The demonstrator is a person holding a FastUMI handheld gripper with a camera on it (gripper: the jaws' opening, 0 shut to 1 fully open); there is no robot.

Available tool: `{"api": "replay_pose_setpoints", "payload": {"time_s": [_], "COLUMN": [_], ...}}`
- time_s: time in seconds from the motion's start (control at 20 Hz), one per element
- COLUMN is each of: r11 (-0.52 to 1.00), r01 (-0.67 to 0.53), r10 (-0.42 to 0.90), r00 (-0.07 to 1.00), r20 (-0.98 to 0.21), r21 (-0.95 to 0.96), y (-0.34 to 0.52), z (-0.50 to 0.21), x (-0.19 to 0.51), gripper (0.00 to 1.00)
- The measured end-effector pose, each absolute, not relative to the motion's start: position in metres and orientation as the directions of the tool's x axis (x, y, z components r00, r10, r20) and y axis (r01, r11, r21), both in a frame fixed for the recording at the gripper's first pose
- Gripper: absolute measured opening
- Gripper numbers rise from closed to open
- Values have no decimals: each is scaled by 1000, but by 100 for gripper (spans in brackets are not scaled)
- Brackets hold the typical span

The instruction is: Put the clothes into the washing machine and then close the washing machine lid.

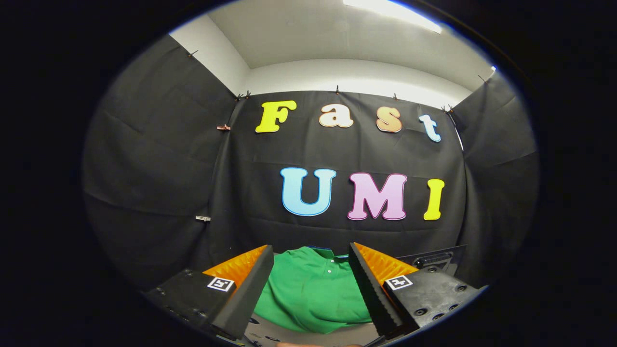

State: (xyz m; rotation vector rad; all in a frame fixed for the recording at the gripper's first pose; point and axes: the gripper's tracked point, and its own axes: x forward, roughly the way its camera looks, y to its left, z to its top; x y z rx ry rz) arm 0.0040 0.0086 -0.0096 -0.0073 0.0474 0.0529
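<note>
Shirt [313,289], green and crumpled on the pale counter [352,334], lies between and just beyond the spread, empty fingers of the hand-held gripper [311,294], so the pickup seems in hand: next, lower and pinch the cloth.

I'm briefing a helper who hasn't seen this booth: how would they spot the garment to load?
Start at the black cloth wall and look down to the surface below it. The green shirt lies crumpled there, seen between the open tool fingers. Its bright green, collar and small white buttons set it apart.
</note>
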Motion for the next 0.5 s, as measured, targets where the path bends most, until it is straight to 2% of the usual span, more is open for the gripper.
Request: {"api": "replay_pose_setpoints", "payload": {"time_s": [0.5], "r11": [997], "r01": [-75], "r10": [75], "r00": [996], "r20": [-48], "r21": [3], "y": [13], "z": [-9], "x": [13], "gripper": [97]}}
